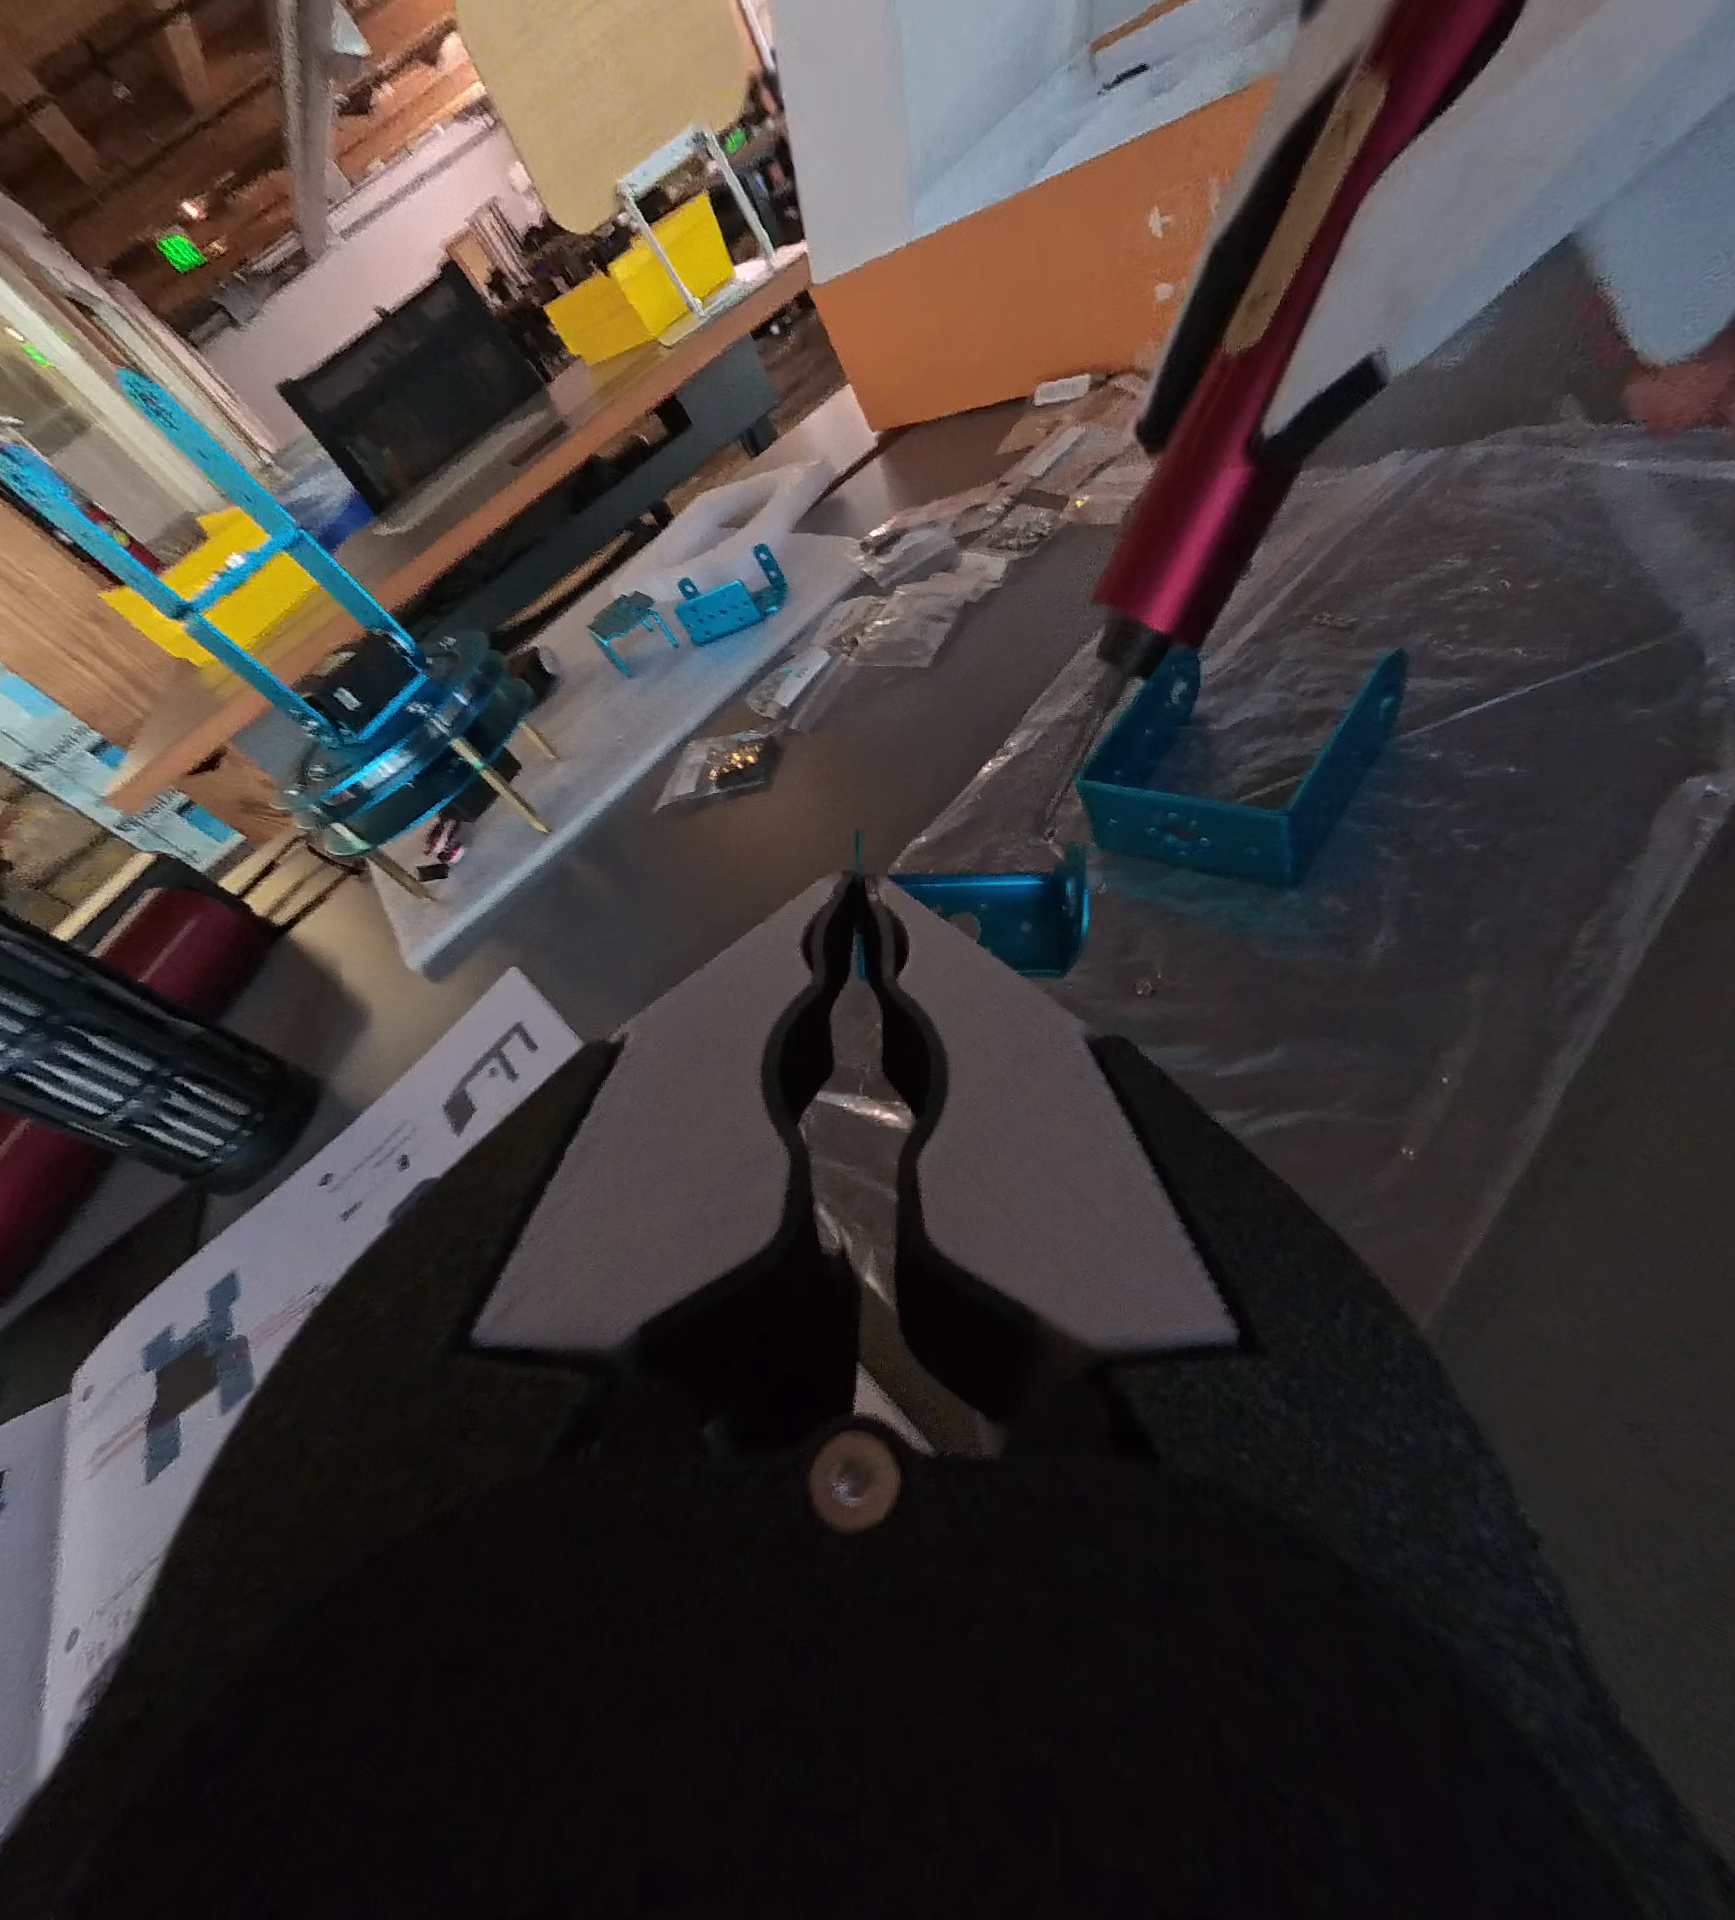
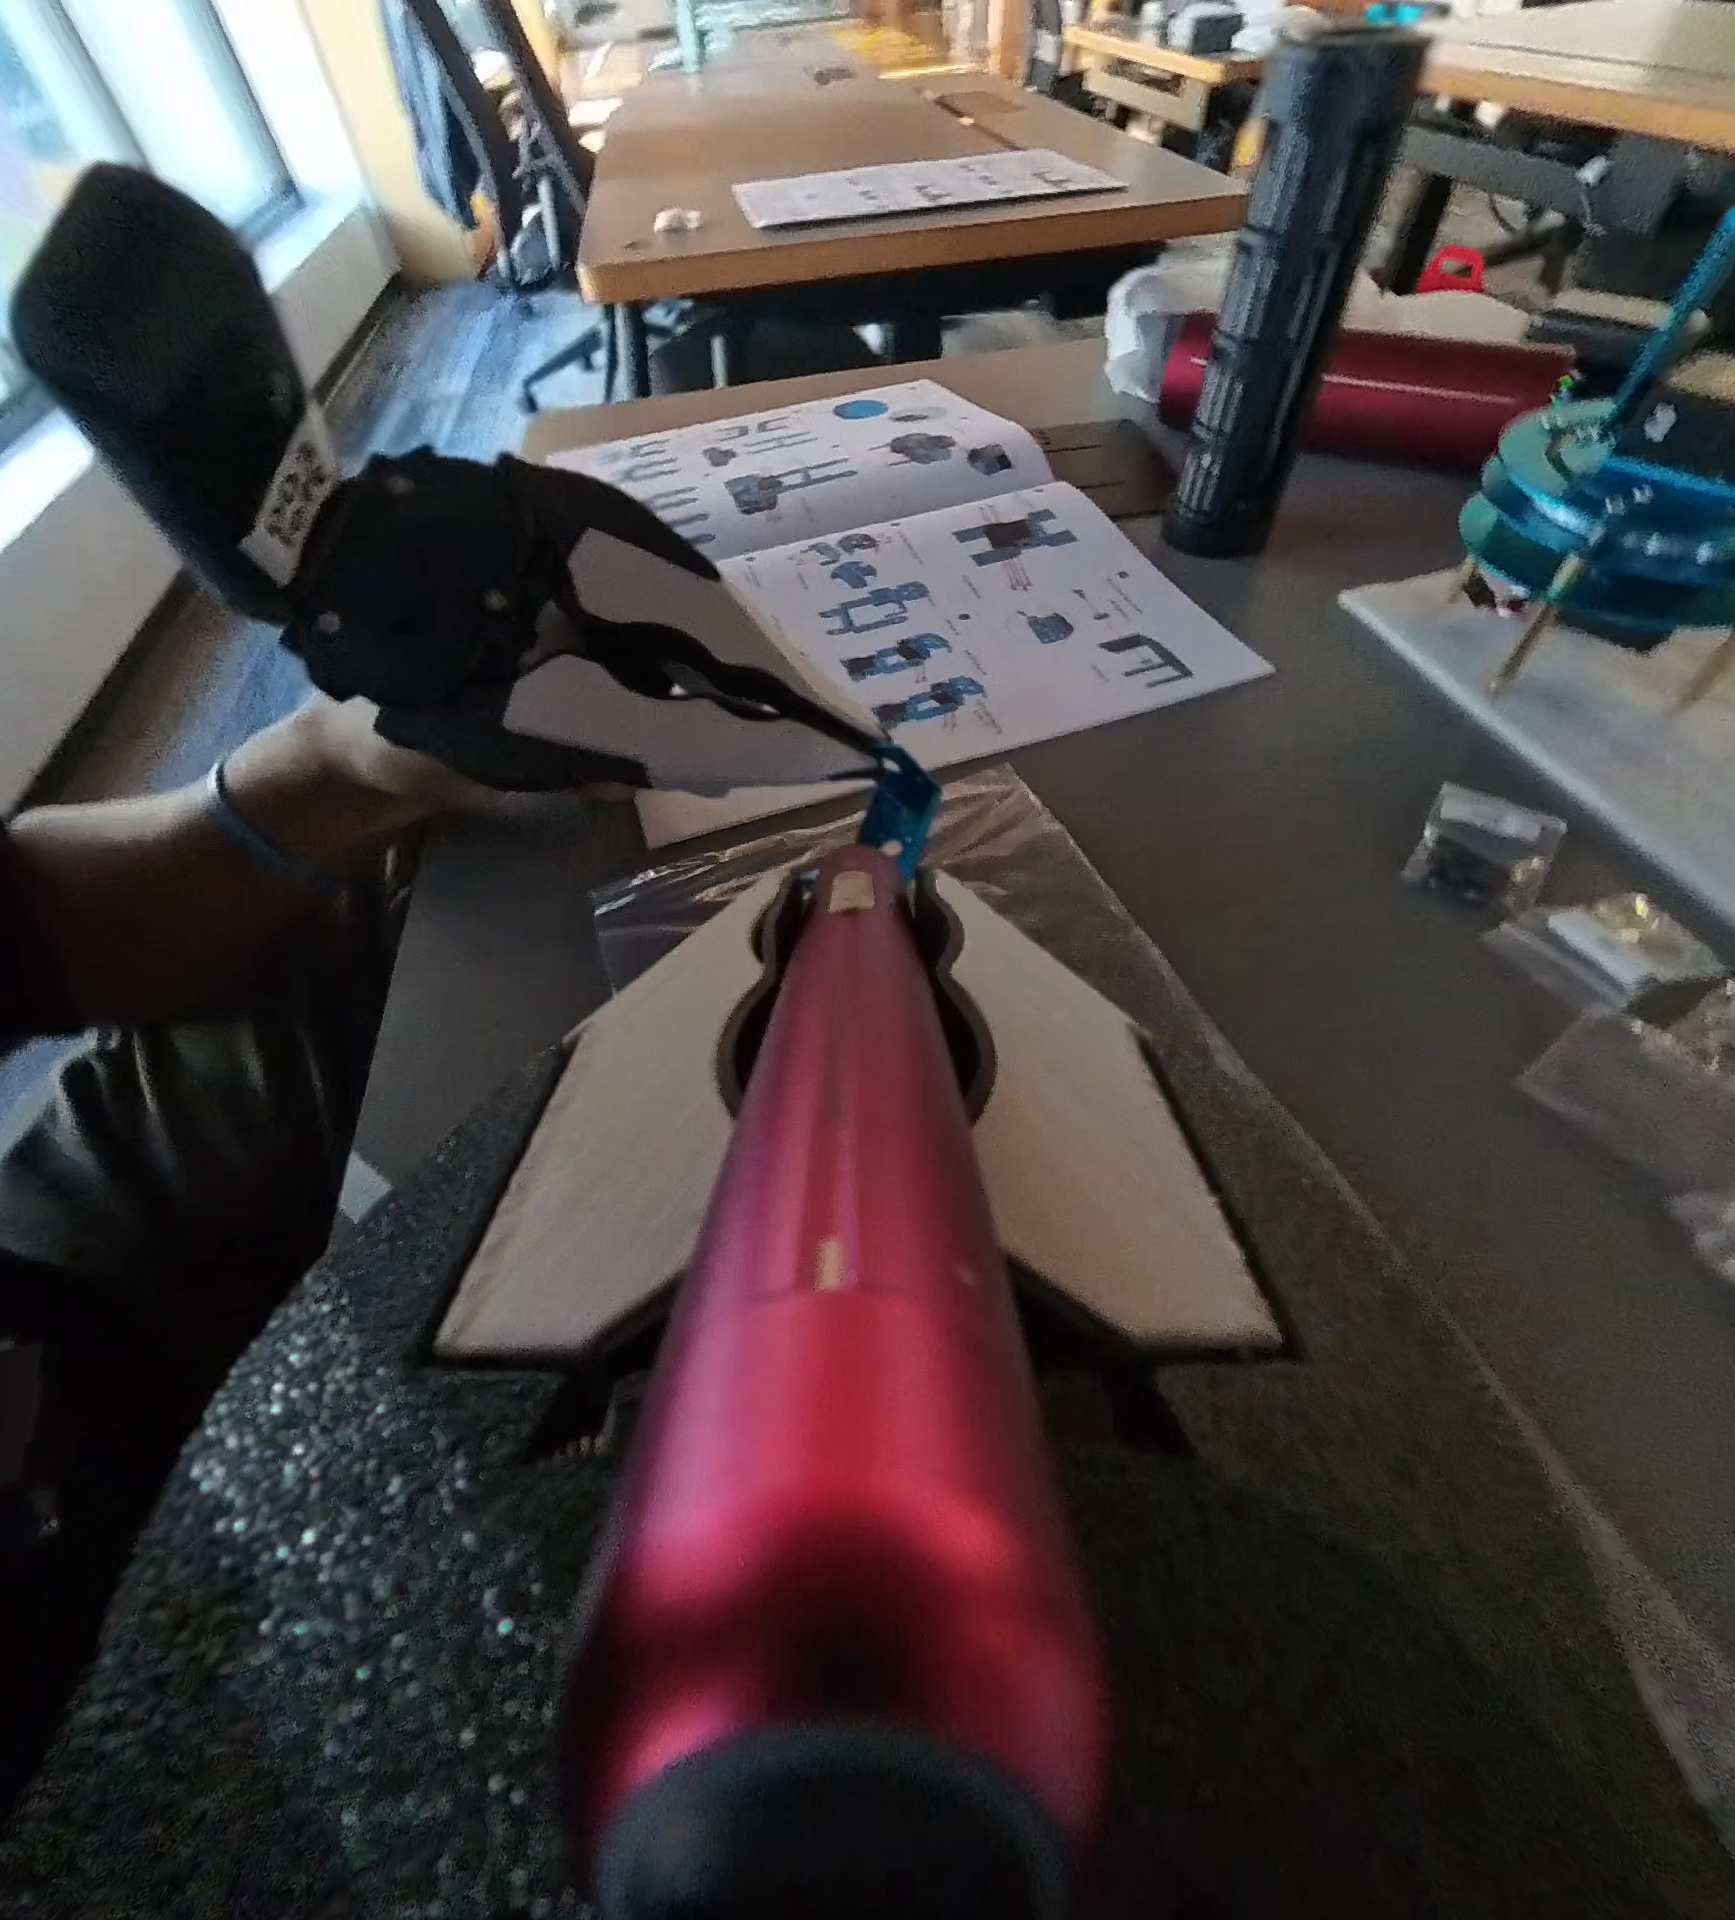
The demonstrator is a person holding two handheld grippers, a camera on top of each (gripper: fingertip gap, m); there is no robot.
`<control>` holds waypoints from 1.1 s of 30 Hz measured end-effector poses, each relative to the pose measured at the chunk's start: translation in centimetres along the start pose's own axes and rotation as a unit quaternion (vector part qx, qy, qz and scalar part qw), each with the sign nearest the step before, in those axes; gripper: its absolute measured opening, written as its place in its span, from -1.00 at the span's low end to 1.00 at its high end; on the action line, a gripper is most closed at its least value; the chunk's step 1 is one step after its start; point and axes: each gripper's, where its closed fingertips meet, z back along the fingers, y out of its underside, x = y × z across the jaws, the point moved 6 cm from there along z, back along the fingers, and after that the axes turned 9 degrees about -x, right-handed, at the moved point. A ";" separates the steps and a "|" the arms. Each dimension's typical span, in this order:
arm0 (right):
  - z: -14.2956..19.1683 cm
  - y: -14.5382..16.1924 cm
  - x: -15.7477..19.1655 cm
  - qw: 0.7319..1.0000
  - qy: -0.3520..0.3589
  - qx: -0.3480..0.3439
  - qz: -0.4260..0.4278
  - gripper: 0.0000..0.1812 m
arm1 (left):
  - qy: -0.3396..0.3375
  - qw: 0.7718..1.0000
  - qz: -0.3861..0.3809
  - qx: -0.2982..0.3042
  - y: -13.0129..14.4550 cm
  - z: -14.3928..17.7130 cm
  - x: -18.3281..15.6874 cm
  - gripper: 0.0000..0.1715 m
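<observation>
The red screwdriver (image 2: 842, 1299) fills the right gripper (image 2: 858, 914)'s clamped jaws; the left gripper (image 1: 861, 894) pinches a blue bracket (image 1: 998, 920) over the plastic sheet (image 1: 1465, 987).

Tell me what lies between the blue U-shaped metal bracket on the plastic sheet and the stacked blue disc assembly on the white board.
In the left wrist view, between the blue U-shaped metal bracket and the stacked blue disc assembly: dark tabletop with small clear bags of hardware.
</observation>
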 end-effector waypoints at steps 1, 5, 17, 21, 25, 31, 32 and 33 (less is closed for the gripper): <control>0.2 0.3 -0.2 1.000 0.008 -0.008 -0.016 -0.75 | -0.002 1.000 -0.002 -0.006 -0.1 0.1 -0.1 -1.00; 0.5 0.8 -0.4 0.998 -0.003 -0.038 -0.053 -0.75 | 0.022 1.000 0.002 -0.008 0.0 0.1 -0.7 -1.00; -0.6 2.5 -0.6 0.995 -0.002 -0.033 -0.091 -0.76 | 0.058 0.998 -0.001 0.014 0.4 -0.3 -1.4 -1.00; -0.7 2.5 -0.6 0.996 0.004 -0.032 -0.080 -0.75 | 0.065 0.997 -0.010 0.029 0.7 -0.5 -1.7 -1.00; -0.7 2.7 -0.8 0.997 0.012 -0.023 -0.075 -0.75 | 0.065 0.997 -0.017 0.031 0.7 -0.6 -1.9 -1.00; -0.9 2.9 -0.7 0.998 0.015 -0.014 -0.066 -0.75 | 0.072 0.997 -0.019 0.037 0.9 -0.7 -2.0 -1.00; -0.9 2.9 -0.7 0.998 0.018 -0.012 -0.063 -0.75 | 0.072 0.997 -0.020 0.038 0.9 -0.7 -2.0 -1.00; -0.9 2.9 -0.7 0.998 0.018 -0.010 -0.059 -0.75 | 0.072 0.996 -0.020 0.038 0.9 -0.7 -2.1 -1.00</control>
